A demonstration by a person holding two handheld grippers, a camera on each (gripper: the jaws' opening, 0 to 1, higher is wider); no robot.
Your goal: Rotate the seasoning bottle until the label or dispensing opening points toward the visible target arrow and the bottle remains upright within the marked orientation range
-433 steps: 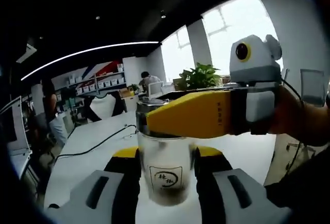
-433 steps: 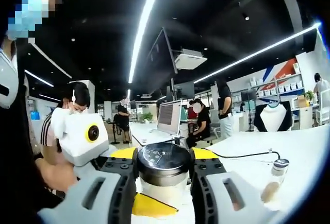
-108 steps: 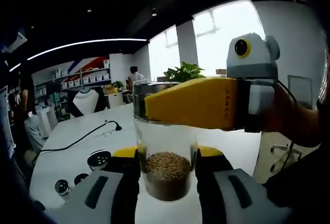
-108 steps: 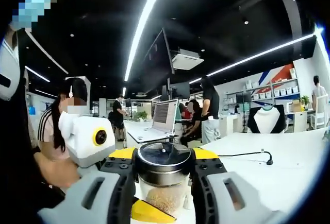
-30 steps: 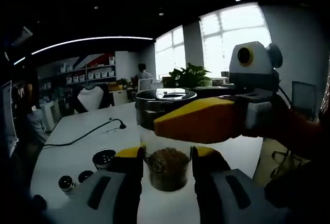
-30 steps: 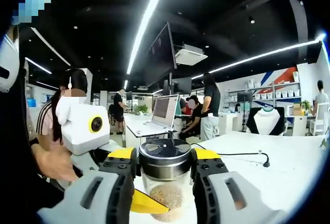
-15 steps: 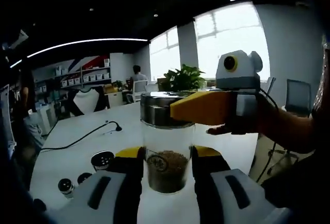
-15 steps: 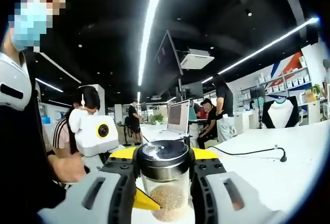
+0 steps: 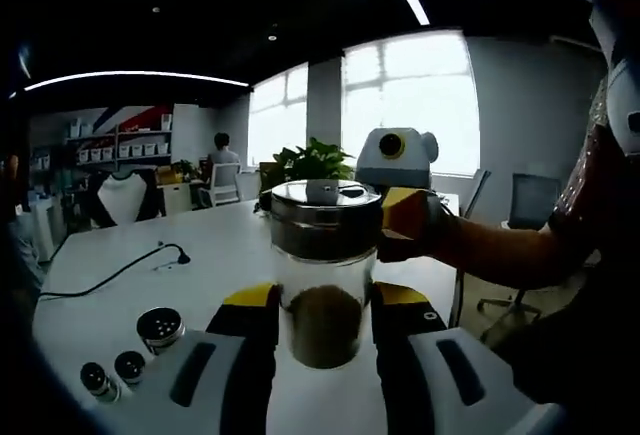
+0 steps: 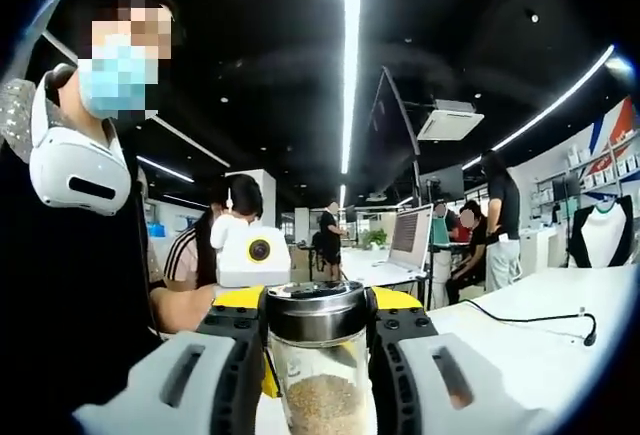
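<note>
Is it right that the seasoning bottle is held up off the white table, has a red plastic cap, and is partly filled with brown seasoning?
Not quite: the cap is not red plastic. In the left gripper view the seasoning bottle has a shiny metal cap. The rest holds: it is held up off the white table and is partly filled with brown seasoning.

**An open-plan office, with a hint of showroom**

Long white tables, a laptop with people gathered at it, and strip lights across a dark ceiling. Shelves of boxes line the far wall beside a dress form, perhaps for display. Tall windows, a potted plant, an office chair.
</note>
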